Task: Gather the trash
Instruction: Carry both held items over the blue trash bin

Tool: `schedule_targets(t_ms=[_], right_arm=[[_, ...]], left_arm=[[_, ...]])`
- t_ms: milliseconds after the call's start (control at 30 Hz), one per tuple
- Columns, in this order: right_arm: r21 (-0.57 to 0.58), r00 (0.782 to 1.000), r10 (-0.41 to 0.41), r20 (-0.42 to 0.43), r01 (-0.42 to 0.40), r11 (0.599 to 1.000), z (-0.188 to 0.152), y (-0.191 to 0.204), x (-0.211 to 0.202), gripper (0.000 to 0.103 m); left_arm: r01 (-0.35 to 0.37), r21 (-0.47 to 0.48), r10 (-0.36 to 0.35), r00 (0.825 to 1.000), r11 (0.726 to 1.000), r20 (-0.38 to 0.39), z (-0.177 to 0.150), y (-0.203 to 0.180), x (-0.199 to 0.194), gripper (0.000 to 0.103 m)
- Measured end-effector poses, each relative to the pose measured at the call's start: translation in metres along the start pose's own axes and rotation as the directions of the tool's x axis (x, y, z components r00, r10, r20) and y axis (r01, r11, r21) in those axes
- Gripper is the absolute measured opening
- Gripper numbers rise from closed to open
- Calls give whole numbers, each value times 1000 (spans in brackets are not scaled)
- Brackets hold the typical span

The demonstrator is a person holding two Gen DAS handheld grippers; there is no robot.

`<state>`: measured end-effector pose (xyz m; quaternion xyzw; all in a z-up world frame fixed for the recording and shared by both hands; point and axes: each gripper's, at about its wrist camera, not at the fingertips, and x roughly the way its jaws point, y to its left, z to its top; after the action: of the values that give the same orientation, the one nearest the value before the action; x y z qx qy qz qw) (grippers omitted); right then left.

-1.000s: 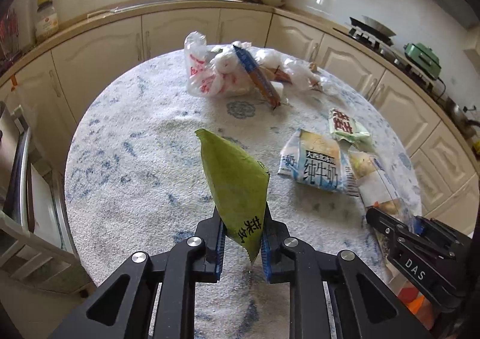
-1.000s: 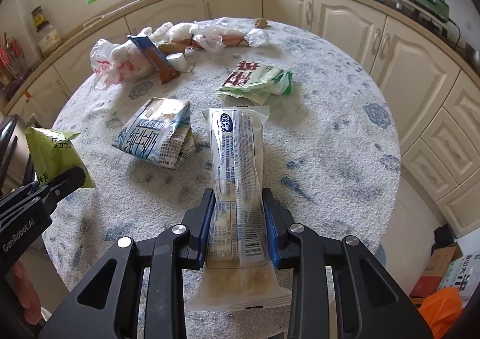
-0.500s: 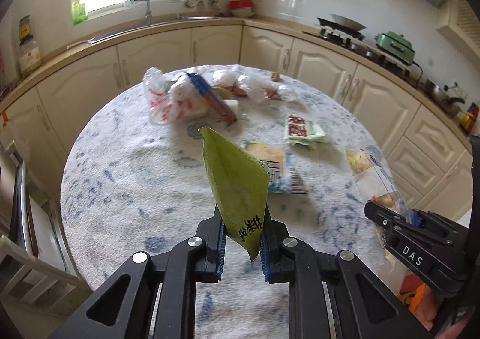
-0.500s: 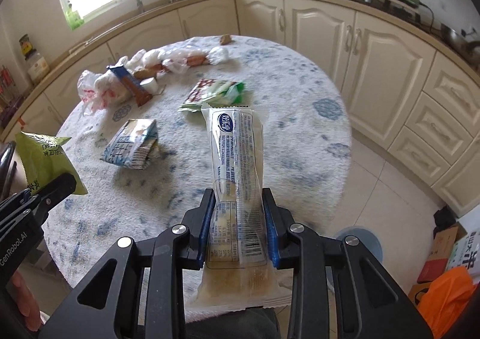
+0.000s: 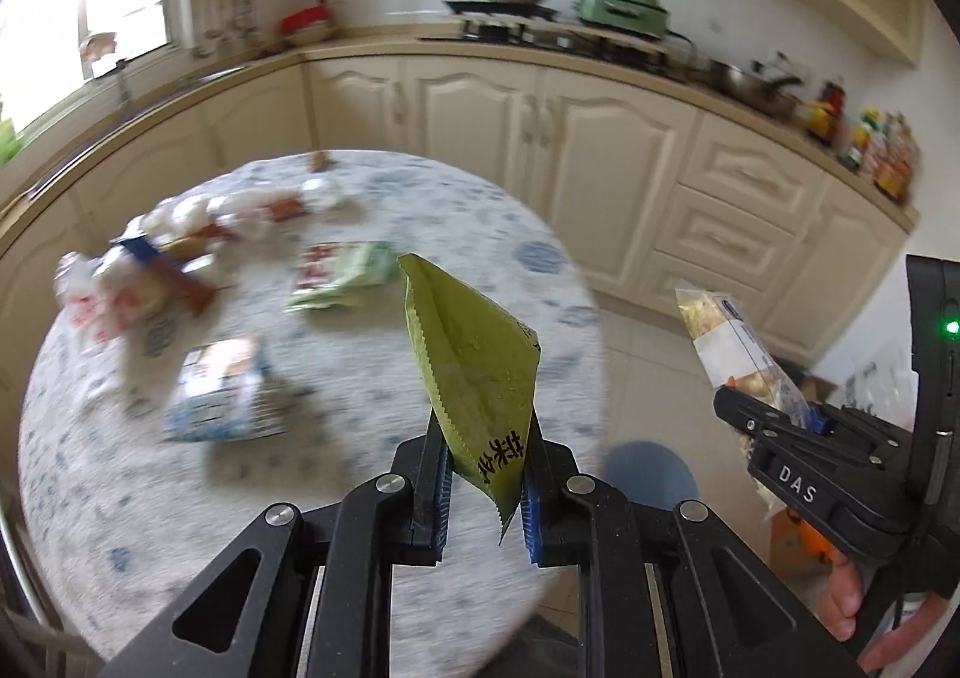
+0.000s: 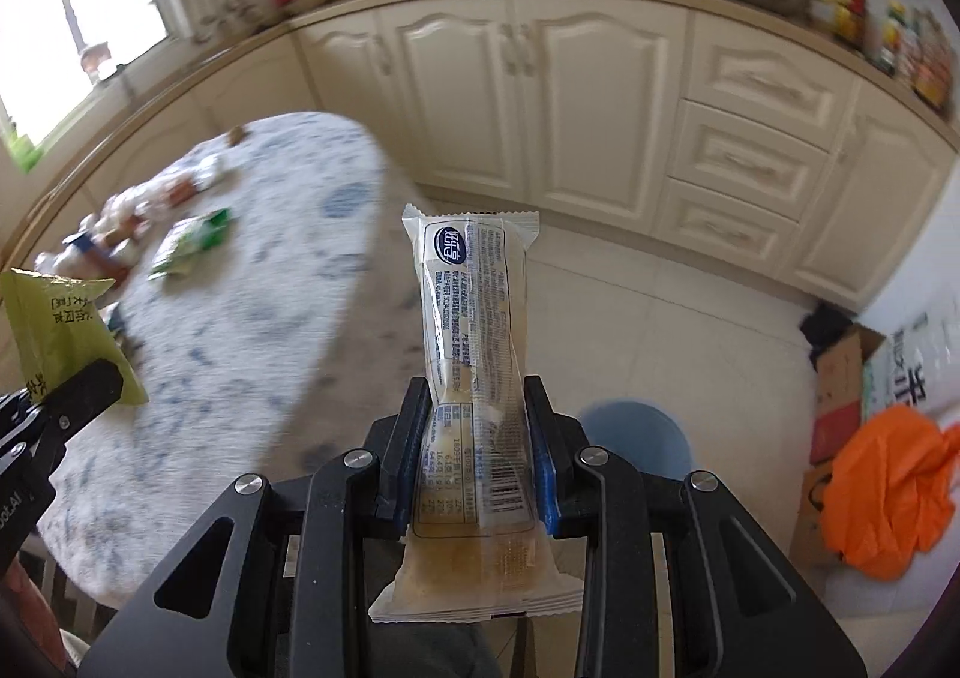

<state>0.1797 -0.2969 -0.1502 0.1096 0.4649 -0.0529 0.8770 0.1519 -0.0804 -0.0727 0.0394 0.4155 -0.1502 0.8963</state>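
- Between the blue pads of the left gripper (image 5: 483,489), a green snack packet (image 5: 474,372) is clamped by its lower corner; it stands upright and rises above the fingers, with black characters printed near the pinched end.
- In the right gripper (image 6: 477,468), one clear wrapper (image 6: 474,330) with blue print and a barcode is pinched across its lower half; its top stands up past the fingers and its crimped bottom end hangs below them, toward the camera.
- From the left wrist view, the right gripper (image 5: 810,462) sits off to the right side, the same clear wrapper (image 5: 729,345) sticking up from it; both held pieces are off the bench.
- Below and just beyond the grippers, a round blue object (image 6: 639,438) lies on the tiled floor (image 6: 690,318); what it is cannot be told.
- Further out, the round bench (image 5: 360,378) with a blue-flecked white cover carries the remaining trash, blurred: one blue-and-white carton (image 5: 219,390) nearest, one green-and-red packet (image 5: 342,282) past it, and a heap of white plastic bags (image 5: 174,252) at the far side, its pieces too smeared to count.
- At the right, an orange bag (image 6: 888,504) lies by a cardboard box (image 6: 840,384).
- Farthest, cream cabinets (image 6: 600,96) run along the wall.
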Motion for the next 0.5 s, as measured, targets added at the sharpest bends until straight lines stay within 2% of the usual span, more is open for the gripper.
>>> schedule_targets(t_ms=[233,400,500], right_arm=[[143,989,-140,-50,146,979,-12,-79,11,30],[218,976,-173,-128,198,956,-23,-122,28,30],[248,968,-184,-169,223,943,-26,-138,40,30]], left_arm=[[99,157,-82,990,983,-114,22,-63,63,15],[171,228,-124,970,958,-209,38,-99,115,15],[202,250,-130,952,947,-278,49,-112,153,15]])
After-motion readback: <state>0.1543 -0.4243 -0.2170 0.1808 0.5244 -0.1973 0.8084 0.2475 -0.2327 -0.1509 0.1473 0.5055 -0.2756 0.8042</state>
